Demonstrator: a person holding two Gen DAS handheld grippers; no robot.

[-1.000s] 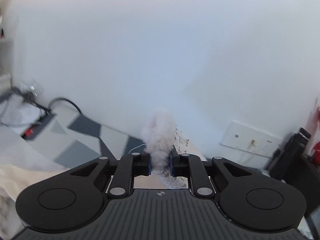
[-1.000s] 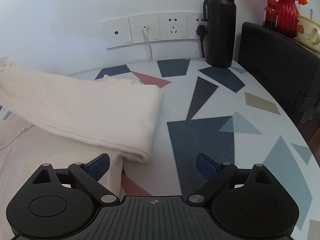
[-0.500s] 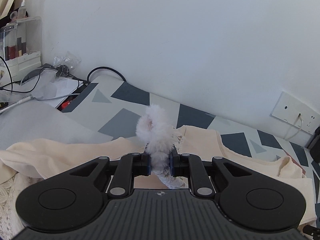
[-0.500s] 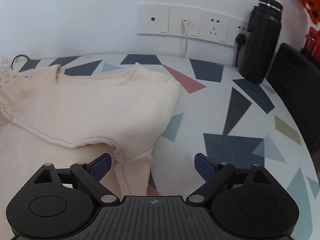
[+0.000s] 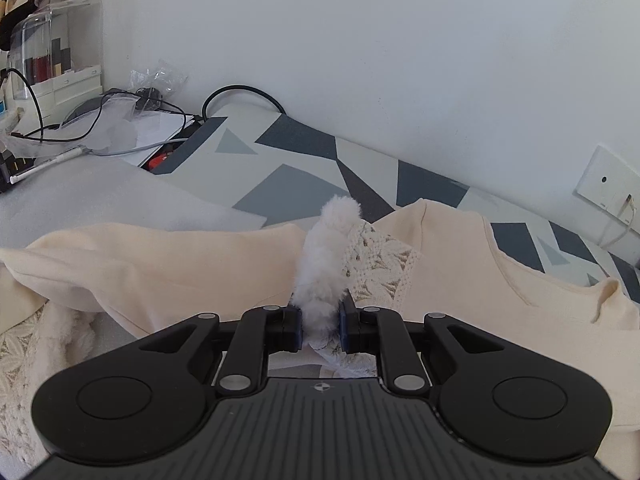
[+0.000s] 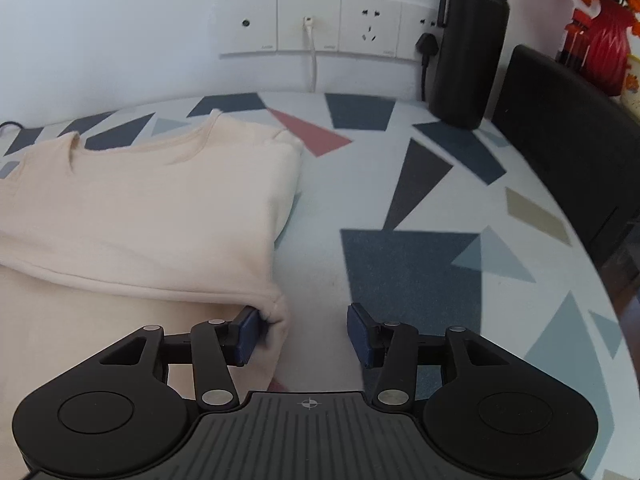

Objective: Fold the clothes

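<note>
A cream sweater (image 5: 500, 280) lies on the patterned table, its right side folded over (image 6: 160, 208). My left gripper (image 5: 319, 330) is shut on the sweater's white fluffy cuff (image 5: 326, 264), which has lace trim (image 5: 380, 256), and holds it low over the sweater's middle. My right gripper (image 6: 306, 334) is open at the sweater's right folded edge. Its left fingertip touches the fold's corner (image 6: 276, 312); the right one is over bare table.
A black bottle (image 6: 470, 40) stands at the back right by the wall sockets (image 6: 312, 24). A black chair back (image 6: 568, 132) and red vase (image 6: 608, 44) are at the right. Cables and a clear organiser (image 5: 52, 56) crowd the far left, with grey cloth (image 5: 100, 196).
My left gripper has come down with the fluffy cuff from facing the wall to low over the sweater. My right gripper has moved in to the fold and its jaws have narrowed.
</note>
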